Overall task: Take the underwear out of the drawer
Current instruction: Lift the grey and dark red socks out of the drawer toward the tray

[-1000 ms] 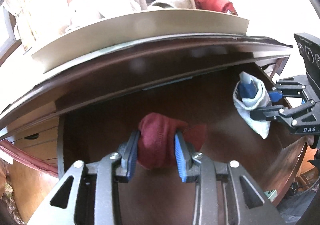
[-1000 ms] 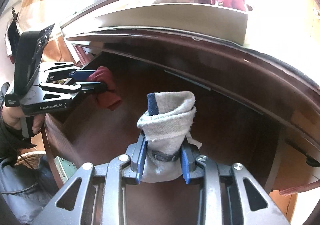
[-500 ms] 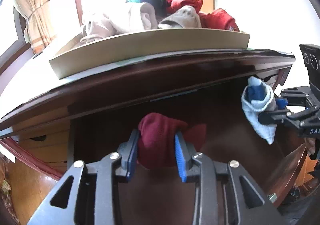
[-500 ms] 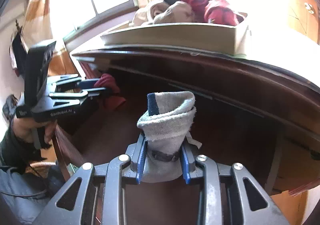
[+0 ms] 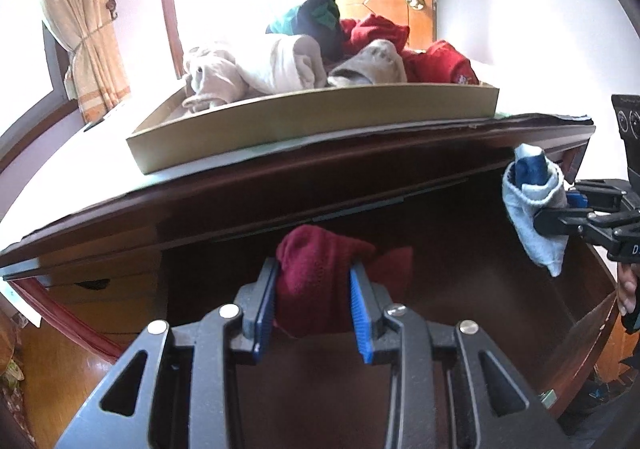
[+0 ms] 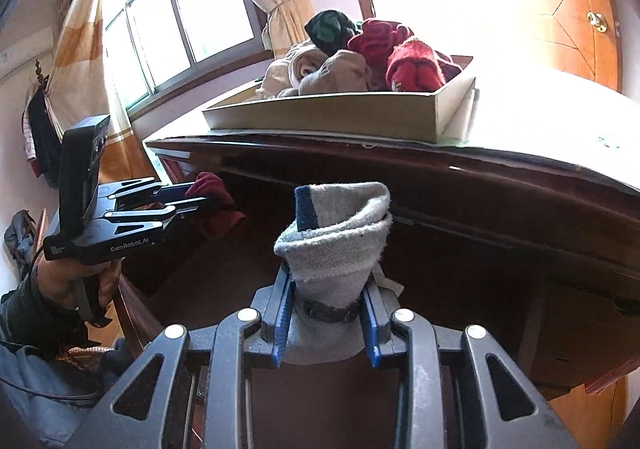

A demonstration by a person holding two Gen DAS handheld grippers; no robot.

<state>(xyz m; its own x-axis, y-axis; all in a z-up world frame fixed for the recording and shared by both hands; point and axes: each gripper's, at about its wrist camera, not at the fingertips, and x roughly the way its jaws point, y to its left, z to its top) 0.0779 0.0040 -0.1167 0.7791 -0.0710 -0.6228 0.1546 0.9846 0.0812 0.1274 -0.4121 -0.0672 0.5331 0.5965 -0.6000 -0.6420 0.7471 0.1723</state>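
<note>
My left gripper (image 5: 314, 281) is shut on a dark red rolled underwear (image 5: 320, 285), held above the open dark wooden drawer (image 5: 440, 233). The right gripper (image 6: 328, 289) is shut on a grey rolled underwear with a blue band (image 6: 336, 245), also over the drawer. In the left wrist view the right gripper (image 5: 560, 205) shows at the right edge with the grey piece (image 5: 532, 205). In the right wrist view the left gripper (image 6: 192, 199) shows at left with the red piece (image 6: 214, 201). A person's hand (image 6: 68, 281) holds it.
A shallow beige tray (image 5: 320, 121) on the white dresser top (image 6: 560, 109) above the drawer holds several rolled garments, beige, red and dark green. A window with curtains (image 6: 168, 29) lies at the left, a wooden door (image 6: 580, 17) at the back right.
Both grippers have risen and tilted upward with their garments still gripped. The tray and the room behind now show more fully above the drawer.
</note>
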